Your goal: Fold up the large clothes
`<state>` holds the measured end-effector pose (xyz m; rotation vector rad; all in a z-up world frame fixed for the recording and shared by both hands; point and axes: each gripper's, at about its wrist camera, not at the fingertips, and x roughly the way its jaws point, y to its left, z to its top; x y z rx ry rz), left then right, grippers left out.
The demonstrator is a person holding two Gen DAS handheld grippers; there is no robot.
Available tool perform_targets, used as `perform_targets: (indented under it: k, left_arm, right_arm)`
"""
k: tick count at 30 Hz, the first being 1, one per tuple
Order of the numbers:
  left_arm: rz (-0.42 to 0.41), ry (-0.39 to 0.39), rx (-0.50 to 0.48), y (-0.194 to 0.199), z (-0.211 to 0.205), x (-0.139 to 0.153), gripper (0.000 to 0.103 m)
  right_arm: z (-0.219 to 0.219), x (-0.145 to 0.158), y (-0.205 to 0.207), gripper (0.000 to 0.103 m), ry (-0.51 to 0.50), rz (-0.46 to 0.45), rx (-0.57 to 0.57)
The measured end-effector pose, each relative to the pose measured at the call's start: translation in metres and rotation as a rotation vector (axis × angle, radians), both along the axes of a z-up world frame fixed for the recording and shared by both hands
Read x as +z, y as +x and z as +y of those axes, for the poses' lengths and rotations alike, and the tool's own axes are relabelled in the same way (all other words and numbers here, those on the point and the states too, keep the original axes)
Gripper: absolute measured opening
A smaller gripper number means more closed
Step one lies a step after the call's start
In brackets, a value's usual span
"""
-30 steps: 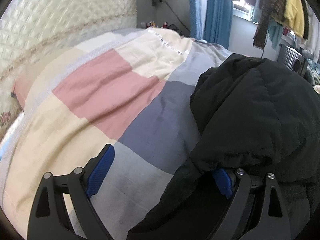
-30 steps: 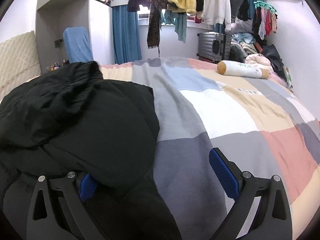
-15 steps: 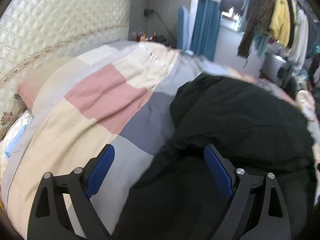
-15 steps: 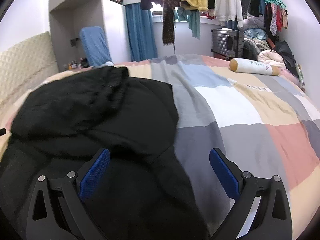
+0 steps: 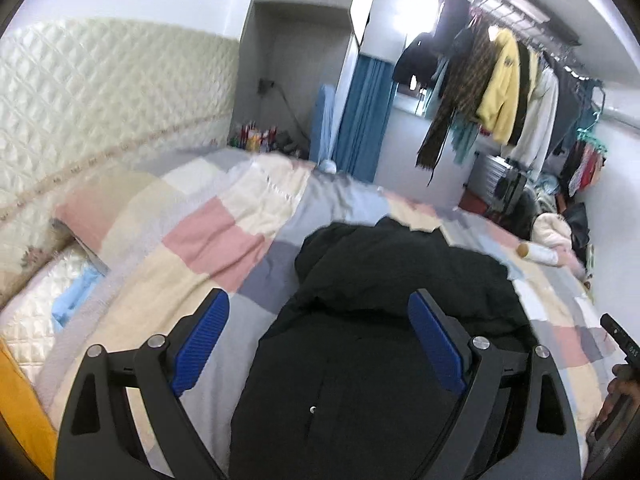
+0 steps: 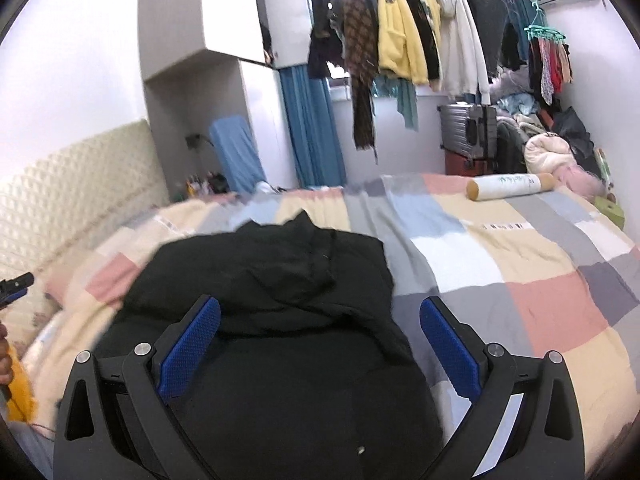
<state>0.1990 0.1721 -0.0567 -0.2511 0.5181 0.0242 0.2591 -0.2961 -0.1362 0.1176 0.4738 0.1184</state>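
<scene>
A large black garment (image 5: pixel 392 280) lies folded over on a patchwork quilt (image 5: pixel 208 236); it also shows in the right wrist view (image 6: pixel 280 280). My left gripper (image 5: pixel 320 340) is open and empty, held above the garment's near part. My right gripper (image 6: pixel 320 344) is open and empty too, above the same garment. The tip of the right gripper (image 5: pixel 618 336) shows at the right edge of the left wrist view. The tip of the left gripper (image 6: pixel 16 282) shows at the left edge of the right wrist view.
The quilted headboard (image 5: pixel 100 92) runs along the left. A cylindrical bolster (image 6: pixel 508 186) lies at the far right of the bed. Clothes hang on a rail (image 6: pixel 400 40) beyond the bed, with a suitcase (image 6: pixel 468 132) and a blue chair (image 6: pixel 236 152) behind.
Both grippers have lifted up and pulled back from the garment. A second ago each had one finger under its folded edge; now both are clear of it and the garment lies flat.
</scene>
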Motion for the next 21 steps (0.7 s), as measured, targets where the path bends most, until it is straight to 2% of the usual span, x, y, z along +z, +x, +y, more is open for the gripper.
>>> perform_targets:
  k: [5, 8, 11, 14, 17, 21]
  left_arm:
    - [-0.018, -0.009, -0.034, -0.033, -0.005, 0.042, 0.092]
    - [0.008, 0.038, -0.034, -0.05, -0.009, 0.058, 0.092]
    - [0.062, 0.034, -0.101, -0.065, -0.011, 0.064, 0.092]
    - [0.137, -0.005, -0.167, -0.073, -0.002, 0.058, 0.092]
    - [0.236, -0.049, -0.226, -0.073, 0.013, 0.037, 0.091]
    - [0.398, -0.16, -0.271, -0.064, 0.038, -0.012, 0.091]
  right_arm:
    - [0.008, 0.032, -0.032, 0.1, -0.048, -0.022, 0.015]
    - [0.005, 0.045, -0.049, 0.1, -0.055, -0.013, 0.04]
    - [-0.001, 0.051, -0.063, 0.101, -0.053, 0.009, 0.079]
    - [-0.009, 0.048, -0.074, 0.101, -0.034, 0.077, 0.129]
    - [-0.023, 0.038, -0.084, 0.101, 0.019, 0.16, 0.166]
    - [-0.05, 0.013, -0.089, 0.1, 0.094, 0.306, 0.189]
